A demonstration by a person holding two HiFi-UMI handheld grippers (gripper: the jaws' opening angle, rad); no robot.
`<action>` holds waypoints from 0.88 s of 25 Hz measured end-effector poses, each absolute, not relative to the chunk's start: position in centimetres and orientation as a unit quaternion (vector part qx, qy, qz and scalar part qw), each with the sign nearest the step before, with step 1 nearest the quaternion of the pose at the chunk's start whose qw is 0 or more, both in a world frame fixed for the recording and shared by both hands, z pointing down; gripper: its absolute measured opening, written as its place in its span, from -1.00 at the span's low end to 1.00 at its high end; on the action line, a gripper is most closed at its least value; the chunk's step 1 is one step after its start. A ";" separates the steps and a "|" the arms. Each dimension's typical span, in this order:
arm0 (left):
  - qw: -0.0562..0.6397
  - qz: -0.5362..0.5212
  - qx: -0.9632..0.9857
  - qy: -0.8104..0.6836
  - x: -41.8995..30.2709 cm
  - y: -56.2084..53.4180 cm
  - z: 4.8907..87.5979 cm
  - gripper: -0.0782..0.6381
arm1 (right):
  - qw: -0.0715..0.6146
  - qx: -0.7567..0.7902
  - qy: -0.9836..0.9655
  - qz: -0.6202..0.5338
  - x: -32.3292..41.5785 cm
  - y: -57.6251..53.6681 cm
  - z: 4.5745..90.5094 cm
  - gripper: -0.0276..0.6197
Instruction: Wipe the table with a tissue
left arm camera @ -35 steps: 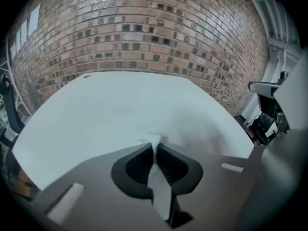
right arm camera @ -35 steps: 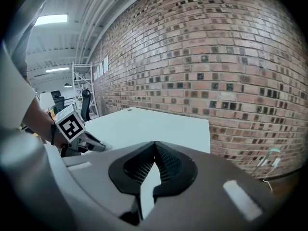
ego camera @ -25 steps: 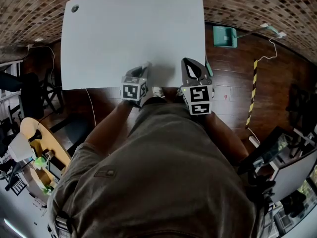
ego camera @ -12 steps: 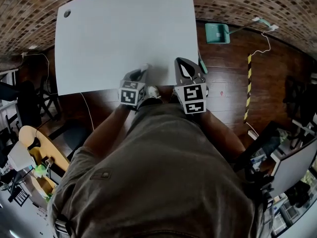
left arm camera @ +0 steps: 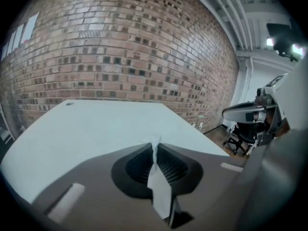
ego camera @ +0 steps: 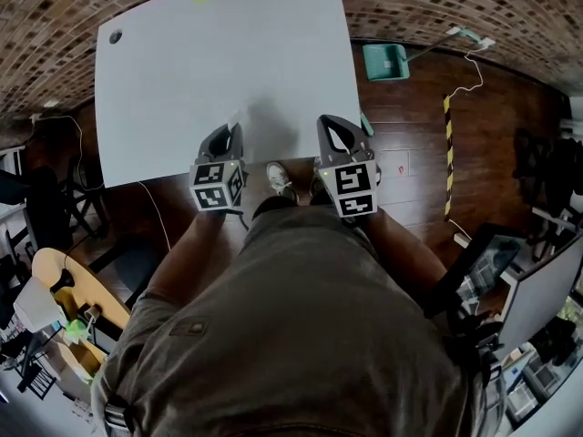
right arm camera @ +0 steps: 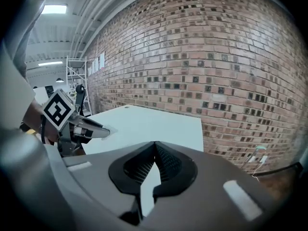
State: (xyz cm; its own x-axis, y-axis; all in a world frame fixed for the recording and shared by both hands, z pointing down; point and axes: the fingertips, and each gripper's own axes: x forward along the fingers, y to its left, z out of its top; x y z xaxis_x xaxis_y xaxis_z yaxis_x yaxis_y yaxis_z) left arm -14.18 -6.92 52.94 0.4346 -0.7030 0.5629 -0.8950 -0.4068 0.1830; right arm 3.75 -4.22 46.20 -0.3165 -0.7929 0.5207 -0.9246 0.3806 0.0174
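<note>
Pulled back: in the head view the left gripper (ego camera: 228, 133) has drawn toward 7 o'clock since a second ago. Its marker cube now sits off the near edge of the white rectangular table (ego camera: 219, 53), over dark wood floor. The right gripper (ego camera: 332, 126) has barely shifted, tips just over the same edge at 5 o'clock. Judgement: either a stroke has ended at the edge or the wipe proper has not begun; I can make out no spill on the top. Open room: the whole top is bare toward 12 o'clock, bar a small dark round hole (ego camera: 115, 36) in the far 10 o'clock corner. Past the table's right-hand edge is floor, with a teal plastic dustpan (ego camera: 387, 60) at 2 o'clock, well apart.

Left gripper view: the claw is clamped on a thin white tissue (left arm camera: 159, 184), a twisted strip standing between the pads and poking past the tips. The table lies ahead and below; the tissue does not seem to touch it.

Right gripper view: the claw is closed tip to tip, nothing between. The left gripper shows at 9 o'clock, its tissue tip near the table's near edge.
</note>
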 end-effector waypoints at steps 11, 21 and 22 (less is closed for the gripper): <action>0.144 0.158 0.797 -0.566 -13.3 -2.2 46.8 -0.71 | 0.196 0.512 -0.829 0.112 5.2 -0.7 44.7 -0.87; 0.120 0.144 0.767 -0.613 -10.2 6.7 44.5 -0.71 | 0.166 0.475 -0.859 0.099 8.1 6.2 43.4 -0.87; 0.122 0.142 0.767 -0.613 -10.0 7.3 44.5 -0.71 | 0.167 0.473 -0.860 0.098 8.2 6.8 43.4 -0.87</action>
